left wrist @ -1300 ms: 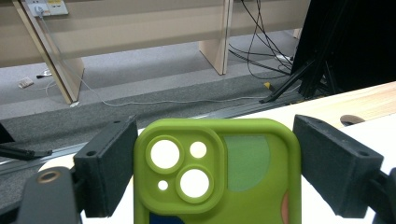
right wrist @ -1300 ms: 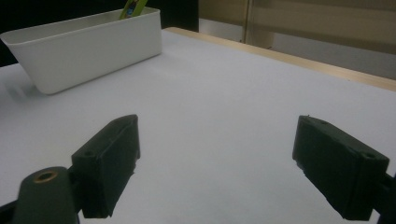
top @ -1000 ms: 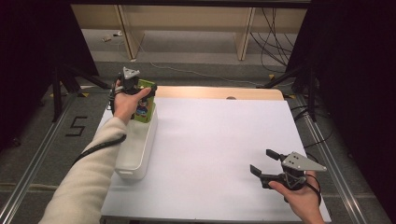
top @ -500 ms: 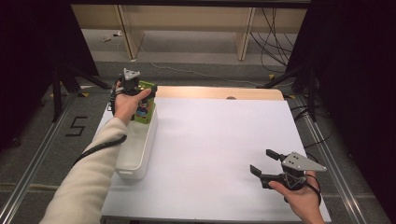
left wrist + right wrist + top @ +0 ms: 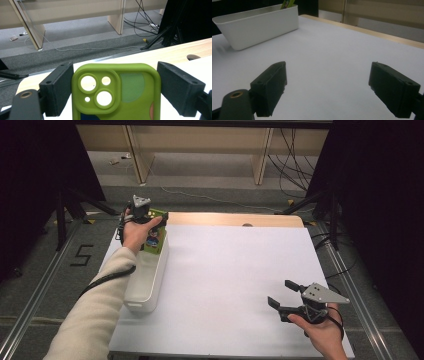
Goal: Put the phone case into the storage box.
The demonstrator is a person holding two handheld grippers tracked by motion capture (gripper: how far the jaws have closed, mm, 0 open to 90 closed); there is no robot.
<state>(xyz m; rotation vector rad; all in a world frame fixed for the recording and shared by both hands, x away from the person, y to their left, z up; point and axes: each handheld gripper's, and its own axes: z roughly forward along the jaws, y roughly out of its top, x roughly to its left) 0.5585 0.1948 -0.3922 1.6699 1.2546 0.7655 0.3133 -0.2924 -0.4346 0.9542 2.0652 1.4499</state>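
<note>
Reaching toward ten o'clock, the left gripper (image 5: 148,226) has its jaws clenched on a matte green phone case (image 5: 116,92) over the smooth white bin (image 5: 145,280); the right gripper (image 5: 284,294) rests released at five o'clock.

table (image 5: 240,270): white top | cables (image 5: 292,150): on floor beyond | tripod legs (image 5: 305,205)

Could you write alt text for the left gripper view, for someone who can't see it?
A green phone case, camera cut-outs facing the viewer, stands upright between the left gripper's two black jaws, which close on its sides. Behind it lie the table's wooden edge, a grey floor with cables and wooden furniture legs.
</note>
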